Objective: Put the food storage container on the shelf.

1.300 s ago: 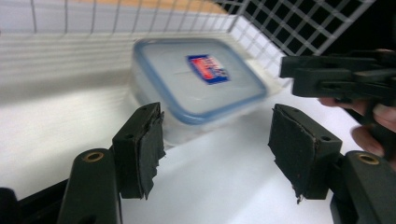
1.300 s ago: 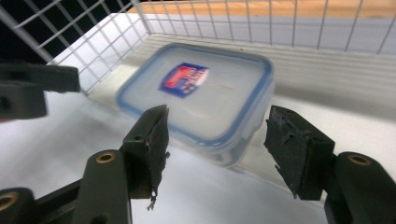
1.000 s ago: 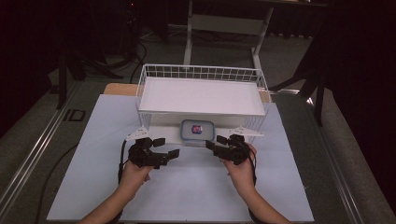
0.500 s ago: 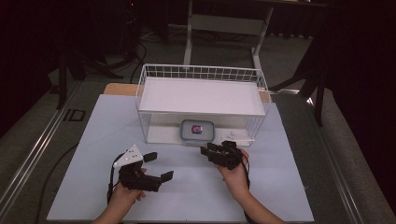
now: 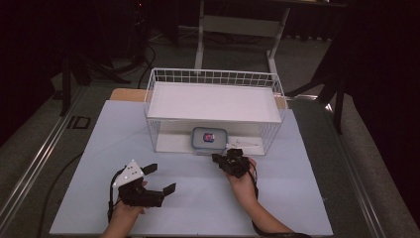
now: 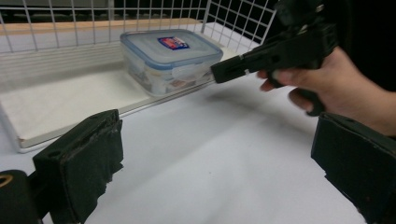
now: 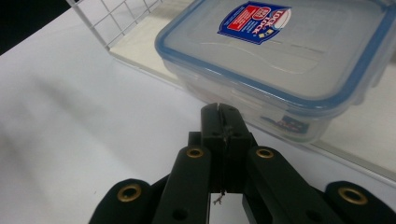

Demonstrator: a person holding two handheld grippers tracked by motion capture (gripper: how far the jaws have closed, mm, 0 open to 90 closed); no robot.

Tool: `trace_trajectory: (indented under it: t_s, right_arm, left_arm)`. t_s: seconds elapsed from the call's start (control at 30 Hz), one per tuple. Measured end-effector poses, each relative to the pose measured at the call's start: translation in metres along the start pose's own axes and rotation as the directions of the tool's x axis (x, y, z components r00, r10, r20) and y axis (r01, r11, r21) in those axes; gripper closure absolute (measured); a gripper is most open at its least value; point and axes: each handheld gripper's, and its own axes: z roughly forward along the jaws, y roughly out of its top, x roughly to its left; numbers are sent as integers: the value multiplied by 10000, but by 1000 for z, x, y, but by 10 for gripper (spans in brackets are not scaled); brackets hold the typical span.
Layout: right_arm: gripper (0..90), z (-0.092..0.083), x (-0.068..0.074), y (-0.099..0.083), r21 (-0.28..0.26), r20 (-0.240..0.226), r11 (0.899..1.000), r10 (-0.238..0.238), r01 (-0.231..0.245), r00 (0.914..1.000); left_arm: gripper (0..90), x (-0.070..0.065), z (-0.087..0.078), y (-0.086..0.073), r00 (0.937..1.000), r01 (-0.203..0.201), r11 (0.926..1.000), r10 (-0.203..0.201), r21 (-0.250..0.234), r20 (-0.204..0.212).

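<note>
The clear food container (image 5: 208, 138) with its blue-rimmed snap lid and red-and-blue label sits on the lower white shelf of the wire basket rack (image 5: 214, 77), at the open front edge, facing the person.

Just in front of it is the right hand-held gripper (image 5: 218, 158). Its jaws have just been closing and now meet flat with nothing between them, the joined tip aimed at the container's near wall. A second ago this gripper was partly spread and a little higher; it has since dropped toward the bench (image 5: 302, 198). Judging by this, the closed tip is being readied to push or nudge the container, or to pry at a lid latch, rather than to grasp it.

The left hand-held gripper (image 5: 161, 178) has drawn back from the rack toward the person, and its jaws stand wide apart, empty, over the white bench.

The right gripper view shows a narrow gap between tip and container wall, which the high view cannot resolve. The left gripper view shows the right gripper from the side, level with the container's lid rim.
</note>
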Motion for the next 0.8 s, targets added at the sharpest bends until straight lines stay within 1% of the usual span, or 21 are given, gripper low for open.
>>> trace_trajectory:
  t_s: [0.1, 0.17, 0.27, 0.4, 0.43, 0.53, 0.57, 0.67, 0.7, 0.73, 0.8]
  right_arm:
    - [900, 7, 0, 1, -15, 97, 10000, -11, 11, 10000]
    - [900, 11, 0, 3, 14, 224, 10000, -56, 55, 9997]
    - [900, 18, 1, 5, 4, 298, 10000, -96, 96, 9995]
    - [900, 27, 0, 8, 98, 283, 9999, -68, 65, 9996]
    - [900, 29, 0, 8, 81, 331, 9999, -133, 131, 9994]
    - [900, 32, 1, 9, 62, 360, 9999, -123, 121, 9993]
    - [900, 35, 0, 10, 73, 407, 9999, -154, 151, 9991]
    - [900, 41, -3, 14, 22, 631, 9999, -109, 108, 9979]
    - [900, 42, -4, 15, -17, 597, 10000, -33, 34, 9982]
    - [900, 43, -5, 16, -10, 599, 10000, -47, 48, 9982]
    - [900, 45, -7, 18, -14, 743, 9999, -142, 143, 9971]
  left_arm:
    - [33, 0, 1, -1, 10000, -24, 10000, 24, -38, -61]
    - [33, 1, 1, -1, 9999, -109, 9999, 109, -54, -124]
    - [33, 1, 1, -1, 9998, -155, 9999, 155, -61, -122]
    - [33, 2, 0, -1, 9998, -174, 9998, 173, -56, -135]
    - [33, 2, 0, -2, 9998, -163, 9998, 162, -60, -137]
    - [33, 2, 1, -2, 9998, -178, 9998, 177, -31, -111]
    - [33, 1, 1, -2, 9997, -227, 9997, 228, 17, -100]
    - [33, -2, 2, -3, 9982, -572, 9983, 574, 108, -182]
    - [33, -3, 3, -4, 9978, -645, 9978, 648, 158, -163]
    - [33, -4, 3, -4, 9977, -670, 9976, 672, 169, -113]
    - [33, -6, 4, -5, 9978, -667, 9975, 668, 221, -23]
